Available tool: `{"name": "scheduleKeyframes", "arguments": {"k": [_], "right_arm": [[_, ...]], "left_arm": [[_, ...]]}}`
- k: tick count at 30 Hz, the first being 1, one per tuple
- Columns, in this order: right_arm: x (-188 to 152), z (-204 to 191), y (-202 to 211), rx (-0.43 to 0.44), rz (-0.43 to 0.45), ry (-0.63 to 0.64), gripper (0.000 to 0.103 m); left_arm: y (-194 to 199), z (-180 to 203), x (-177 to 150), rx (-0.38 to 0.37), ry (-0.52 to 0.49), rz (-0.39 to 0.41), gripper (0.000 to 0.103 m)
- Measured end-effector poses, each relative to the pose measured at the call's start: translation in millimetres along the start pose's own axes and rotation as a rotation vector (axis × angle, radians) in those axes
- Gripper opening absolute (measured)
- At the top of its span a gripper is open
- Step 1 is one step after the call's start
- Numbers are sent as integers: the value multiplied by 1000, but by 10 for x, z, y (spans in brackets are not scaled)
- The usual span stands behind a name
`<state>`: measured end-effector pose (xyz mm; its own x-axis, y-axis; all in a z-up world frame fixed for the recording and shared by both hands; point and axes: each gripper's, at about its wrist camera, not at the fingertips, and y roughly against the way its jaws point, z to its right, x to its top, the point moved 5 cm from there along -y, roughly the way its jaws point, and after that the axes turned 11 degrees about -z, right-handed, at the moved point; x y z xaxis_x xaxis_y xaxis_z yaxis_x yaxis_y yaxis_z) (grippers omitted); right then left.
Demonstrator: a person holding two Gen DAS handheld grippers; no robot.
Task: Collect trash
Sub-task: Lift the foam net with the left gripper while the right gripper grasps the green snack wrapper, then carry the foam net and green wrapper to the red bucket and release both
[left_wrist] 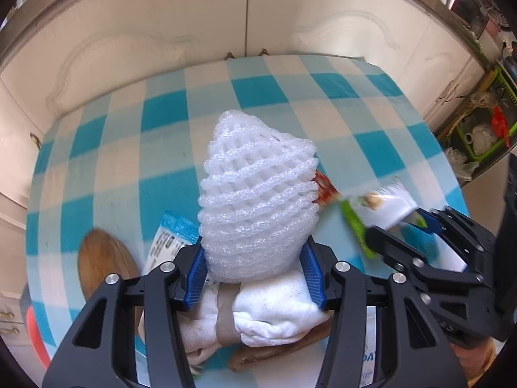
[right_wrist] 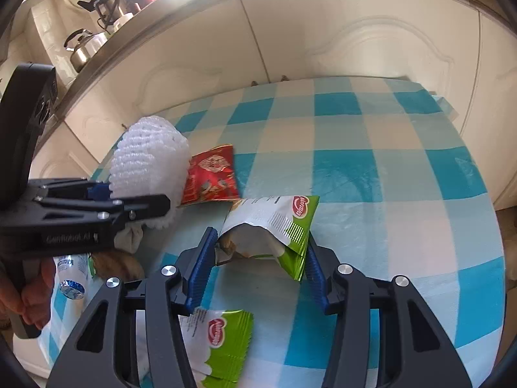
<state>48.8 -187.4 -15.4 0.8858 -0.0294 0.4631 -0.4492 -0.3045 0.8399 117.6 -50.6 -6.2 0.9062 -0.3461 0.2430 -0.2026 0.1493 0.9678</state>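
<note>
Two grippers were seen over the checked tablecloth (right_wrist: 371, 135). The left gripper (left_wrist: 255, 268) was clamped on a white foam net (left_wrist: 258, 200), at frame centre in the left view. The right gripper (right_wrist: 258, 258) was closed on a green-and-white snack bag (right_wrist: 274, 226), low centre in the right view. Both items were judged light, soft and crushable; the bag looked slippery, best pinched across its crumpled open end. A red wrapper (right_wrist: 211, 174) was left lying beside the net.
</note>
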Motion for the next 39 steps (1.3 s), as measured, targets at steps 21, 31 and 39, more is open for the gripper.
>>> {"name": "scheduleKeyframes", "arguments": {"k": [21,31,39], "right_arm": [[-94,-13,172,180,63,-49,49],[-96,-37,253,183,94,-53,49],[-135,-143,300,138,99,-35,48]], "left_arm": [[606,18,-321,-94,82,228,53],[929,-268,-628,-119,137,296,53],[1076,-666,-1079,-97,202,335,53]]}}
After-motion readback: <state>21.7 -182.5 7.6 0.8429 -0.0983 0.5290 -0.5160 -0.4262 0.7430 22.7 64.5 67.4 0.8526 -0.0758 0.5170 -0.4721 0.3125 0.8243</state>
